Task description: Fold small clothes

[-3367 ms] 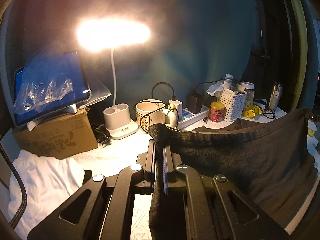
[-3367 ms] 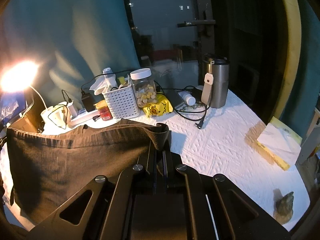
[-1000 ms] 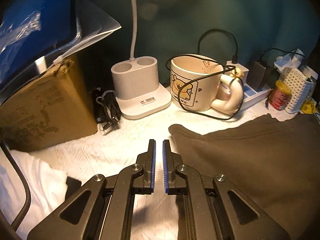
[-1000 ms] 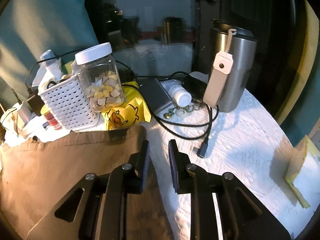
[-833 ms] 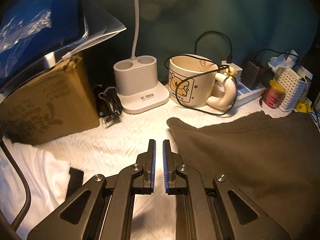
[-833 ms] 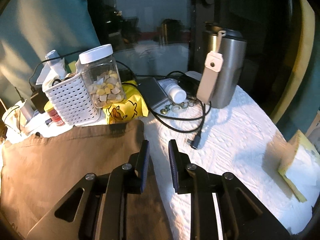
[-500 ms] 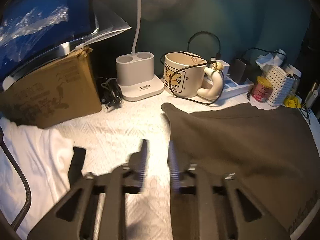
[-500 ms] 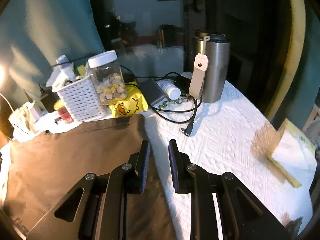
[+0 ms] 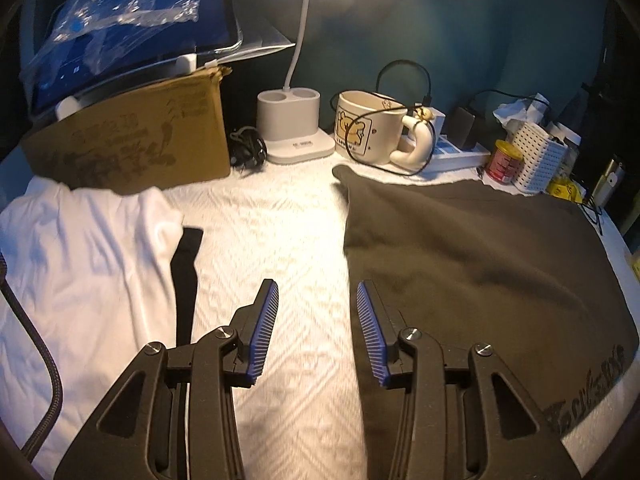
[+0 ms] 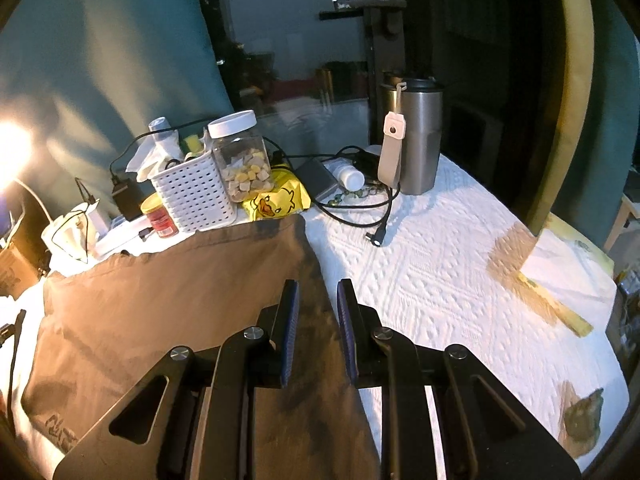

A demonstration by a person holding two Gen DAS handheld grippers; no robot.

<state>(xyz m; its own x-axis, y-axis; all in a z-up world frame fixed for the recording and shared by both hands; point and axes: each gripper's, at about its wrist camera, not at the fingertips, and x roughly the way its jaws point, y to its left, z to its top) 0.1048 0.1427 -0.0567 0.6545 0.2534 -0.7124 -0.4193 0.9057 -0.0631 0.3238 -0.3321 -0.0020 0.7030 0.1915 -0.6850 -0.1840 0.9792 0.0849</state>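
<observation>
A dark brown garment lies flat on the white textured table cover, with a printed logo near its front edge. My left gripper hovers over the garment's left edge; its jaws are opening and nothing is between them. In the right wrist view the same garment fills the left half. My right gripper stands open above the garment's right edge, pads apart and not pressing on cloth. A white garment lies at the left, partly over a black piece.
Along the back stand a cardboard box, a lamp base, a bear mug, a white basket, a snack jar and a steel tumbler. A black cable trails beside the garment. Yellow-edged paper lies right.
The garment, earlier held up by both grippers, now lies flat and released. Both grippers have drawn back from the far clutter. The left jaws went from shut to apart.
</observation>
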